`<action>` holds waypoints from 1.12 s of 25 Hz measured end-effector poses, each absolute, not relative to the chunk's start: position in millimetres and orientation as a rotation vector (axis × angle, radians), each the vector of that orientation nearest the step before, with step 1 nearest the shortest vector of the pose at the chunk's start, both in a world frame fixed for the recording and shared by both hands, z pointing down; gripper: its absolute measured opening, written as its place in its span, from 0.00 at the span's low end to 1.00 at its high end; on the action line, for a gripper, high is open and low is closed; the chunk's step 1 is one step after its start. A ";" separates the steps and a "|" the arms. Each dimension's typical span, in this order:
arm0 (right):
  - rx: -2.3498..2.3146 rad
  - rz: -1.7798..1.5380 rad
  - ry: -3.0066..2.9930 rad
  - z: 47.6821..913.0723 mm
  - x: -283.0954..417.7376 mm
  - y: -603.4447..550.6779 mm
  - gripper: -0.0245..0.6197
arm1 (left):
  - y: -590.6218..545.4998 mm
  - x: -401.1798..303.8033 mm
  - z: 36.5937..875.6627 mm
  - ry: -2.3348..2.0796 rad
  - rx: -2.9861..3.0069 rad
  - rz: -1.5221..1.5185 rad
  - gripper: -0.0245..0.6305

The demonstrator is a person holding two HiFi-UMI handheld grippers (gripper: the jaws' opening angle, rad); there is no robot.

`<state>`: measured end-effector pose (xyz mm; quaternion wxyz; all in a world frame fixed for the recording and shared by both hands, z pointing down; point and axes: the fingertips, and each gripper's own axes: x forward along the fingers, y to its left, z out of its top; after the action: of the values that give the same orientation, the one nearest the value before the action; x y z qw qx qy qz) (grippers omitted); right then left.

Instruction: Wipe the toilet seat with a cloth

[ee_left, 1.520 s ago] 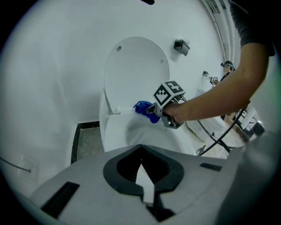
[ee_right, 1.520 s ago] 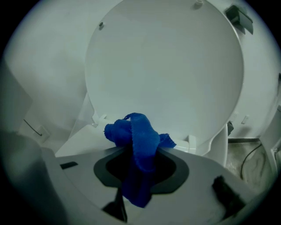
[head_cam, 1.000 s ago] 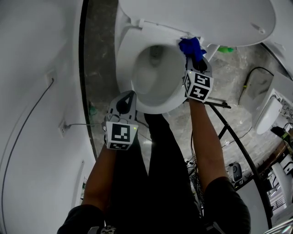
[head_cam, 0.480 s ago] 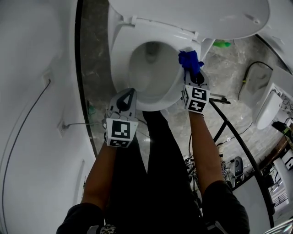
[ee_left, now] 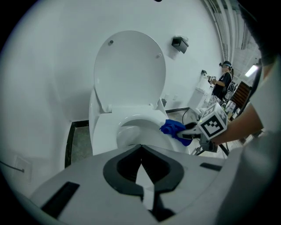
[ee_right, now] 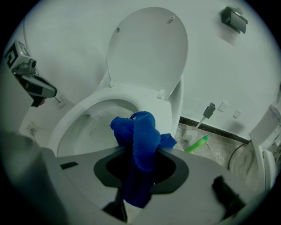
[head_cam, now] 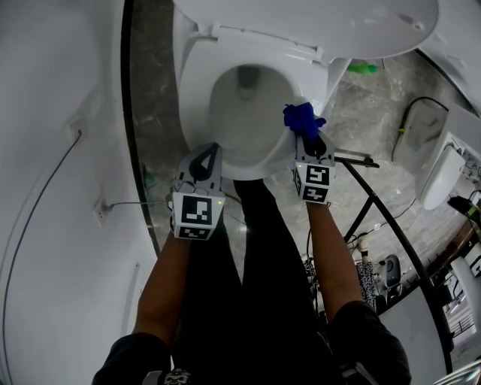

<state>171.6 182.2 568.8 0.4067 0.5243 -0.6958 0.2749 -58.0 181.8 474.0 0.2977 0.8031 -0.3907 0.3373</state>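
Note:
The white toilet seat is down and its lid stands raised. My right gripper is shut on a bunched blue cloth, which rests on the seat's right side near the front. In the right gripper view the cloth fills the jaws and hides the seat beneath it. My left gripper hangs by the seat's front left edge, shut and empty. The left gripper view shows its closed tips, the seat and the cloth beyond.
A green bottle lies on the marble floor right of the toilet. A black metal frame runs along the right, with a white fixture past it. A white wall with a cable is on the left. A person stands far off.
My right gripper has drawn the blue cloth along the seat's right side from near the hinge towards the front. The left gripper has stayed where it was.

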 end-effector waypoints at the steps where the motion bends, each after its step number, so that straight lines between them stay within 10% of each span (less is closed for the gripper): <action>1: 1.298 0.682 -1.761 568.5 167.7 187.6 0.21 | 182.4 -57.6 474.3 -1.039 2.133 0.896 0.05; 28: 0.530 0.587 -2.108 571.3 46.2 317.9 0.21 | 187.7 -75.2 480.3 -1.120 2.091 0.913 0.05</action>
<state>46.2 317.9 571.3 0.4304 0.2123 -0.8452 0.2354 -75.2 187.7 480.3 0.2952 0.7860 -0.4210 0.3432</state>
